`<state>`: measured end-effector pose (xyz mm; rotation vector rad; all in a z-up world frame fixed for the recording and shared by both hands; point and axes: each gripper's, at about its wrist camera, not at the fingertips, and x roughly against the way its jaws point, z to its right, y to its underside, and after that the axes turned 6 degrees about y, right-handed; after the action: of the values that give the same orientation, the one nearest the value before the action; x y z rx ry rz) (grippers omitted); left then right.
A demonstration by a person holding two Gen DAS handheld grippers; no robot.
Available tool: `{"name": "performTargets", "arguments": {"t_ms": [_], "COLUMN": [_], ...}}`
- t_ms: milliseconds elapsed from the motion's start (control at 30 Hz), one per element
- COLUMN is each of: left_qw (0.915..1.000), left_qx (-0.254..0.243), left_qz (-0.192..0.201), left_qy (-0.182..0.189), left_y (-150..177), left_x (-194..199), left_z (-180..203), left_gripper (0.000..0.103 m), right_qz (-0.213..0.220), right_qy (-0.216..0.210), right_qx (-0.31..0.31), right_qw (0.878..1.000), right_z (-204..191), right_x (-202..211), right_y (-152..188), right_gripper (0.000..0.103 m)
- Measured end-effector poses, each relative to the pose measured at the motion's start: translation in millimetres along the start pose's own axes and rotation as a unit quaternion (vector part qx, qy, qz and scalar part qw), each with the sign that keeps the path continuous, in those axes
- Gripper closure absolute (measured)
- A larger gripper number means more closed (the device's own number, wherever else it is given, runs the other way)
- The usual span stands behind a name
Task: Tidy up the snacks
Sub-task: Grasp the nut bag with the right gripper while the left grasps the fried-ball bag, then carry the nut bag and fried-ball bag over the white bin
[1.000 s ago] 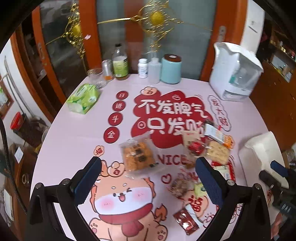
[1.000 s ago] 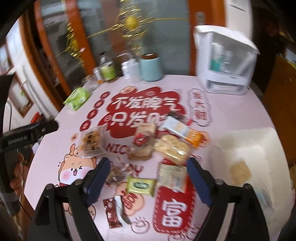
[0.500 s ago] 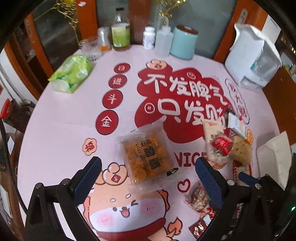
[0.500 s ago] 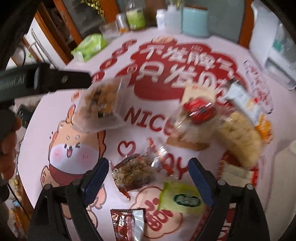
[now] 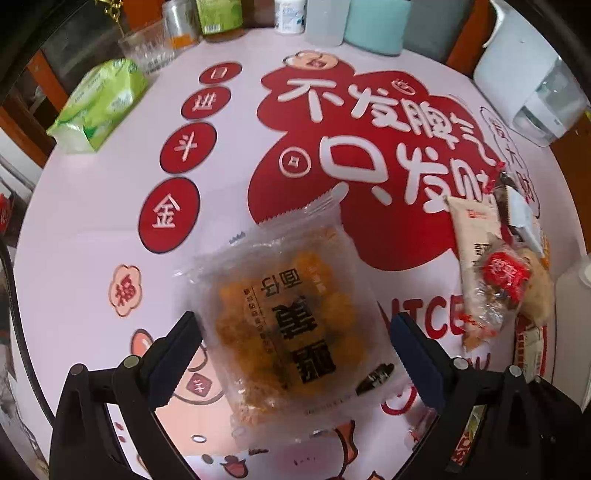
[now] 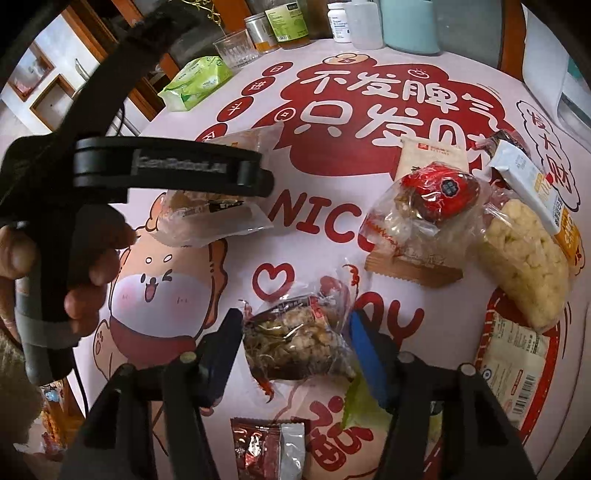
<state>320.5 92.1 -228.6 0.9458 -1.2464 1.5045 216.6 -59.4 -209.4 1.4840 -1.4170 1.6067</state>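
My left gripper (image 5: 295, 350) hangs open over the pink printed table (image 5: 74, 229), its fingers astride a clear packet of orange-brown cakes (image 5: 291, 321) without pressing it. The right wrist view shows that same gripper (image 6: 166, 170) in a person's hand (image 6: 74, 266), over the cake packet (image 6: 221, 218). My right gripper (image 6: 295, 339) is closing its jaws on a clear packet of brown nutty snack (image 6: 295, 339). Its pads touch the wrapper on both sides.
More snacks lie at the right: a red-topped bag (image 6: 432, 195), a pale puffed bar (image 6: 524, 258) and a white-orange packet (image 6: 528, 177). A red sachet (image 6: 266, 446) lies near me. A green tissue pack (image 5: 99, 103), glass (image 5: 147, 51), teal canister (image 5: 376, 22) and white appliance (image 5: 532, 85) ring the far edge.
Both grippers have come down close to the table. The left now straddles the cake packet. The right jaws have narrowed from wide open onto the nutty snack packet.
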Motion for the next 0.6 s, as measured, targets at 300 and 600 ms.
{"name": "performTargets", "arguments": {"t_ms": [300, 600], "left_qw": [0.9997, 0.9998], "left_qx": [0.025, 0.021], "left_qz": [0.002, 0.001], "left_qy": [0.006, 0.001], "left_y": [8.3, 46.4], "left_x": [-4.8, 24.8], "left_z": [-2.8, -7.2], "left_gripper": [0.018, 0.021], "right_qz": [0.011, 0.032], "right_qy": [0.000, 0.003], "right_qx": [-0.016, -0.050], "right_qw": [1.000, 0.998], "right_z": [11.1, 22.1], "right_x": [15.7, 48.7], "right_y": [8.1, 24.8], "right_gripper": [0.047, 0.047]}}
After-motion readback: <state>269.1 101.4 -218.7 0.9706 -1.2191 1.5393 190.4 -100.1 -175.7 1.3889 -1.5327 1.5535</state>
